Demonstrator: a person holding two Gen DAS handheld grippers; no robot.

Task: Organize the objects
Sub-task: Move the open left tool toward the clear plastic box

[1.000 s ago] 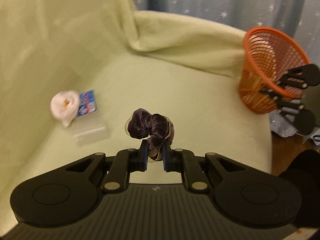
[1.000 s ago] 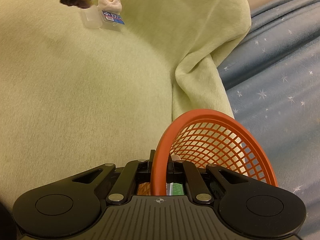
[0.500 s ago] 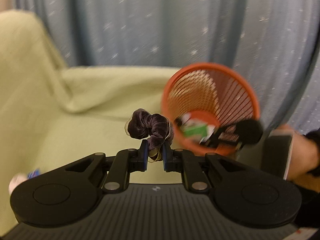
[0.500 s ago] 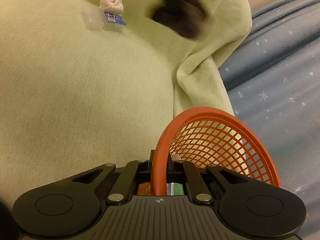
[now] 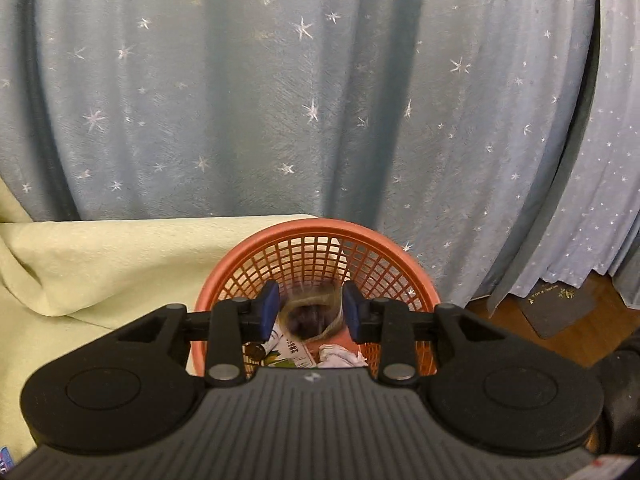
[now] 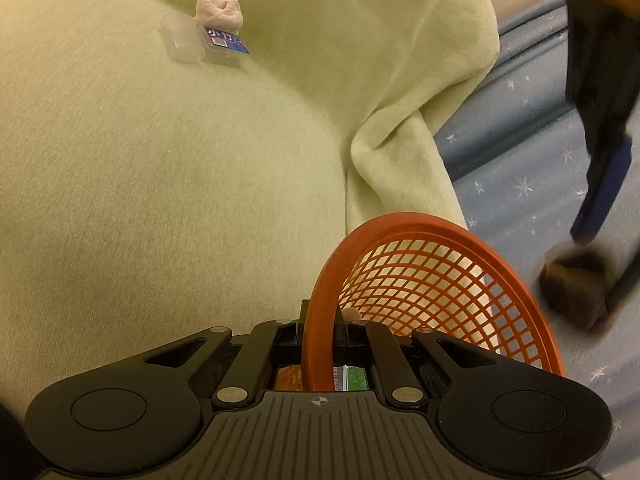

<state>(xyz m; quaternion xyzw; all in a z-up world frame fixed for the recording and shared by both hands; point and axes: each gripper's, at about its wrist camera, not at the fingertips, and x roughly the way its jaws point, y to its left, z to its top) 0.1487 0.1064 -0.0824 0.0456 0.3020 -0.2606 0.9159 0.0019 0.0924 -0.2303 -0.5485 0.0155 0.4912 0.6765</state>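
Left tool: poised over the basket at lower centre of the left view, jaws opening; the blue pads stand clear of the dark scrunchie, which shows blurred between them, apparently dropping free.
Right tool: fully closed on the basket's rim, pinching it at lower centre of the right view, most likely to hold the basket steady and tipped toward the drop.
Basket: orange mesh, held at the edge of the green blanket; a printed packet and a white wad already lie inside.
Scrunchie, right view: a blurred brown shape at the right edge, just under the left tool's blue pad and above the rim.
Still out: a pink wad and a clear case with a blue label, touching each other at upper left of the right view, well apart from the basket.
Backdrop: blue curtain with stars.
Judgement: sorting is partly done; the two remaining things look next.
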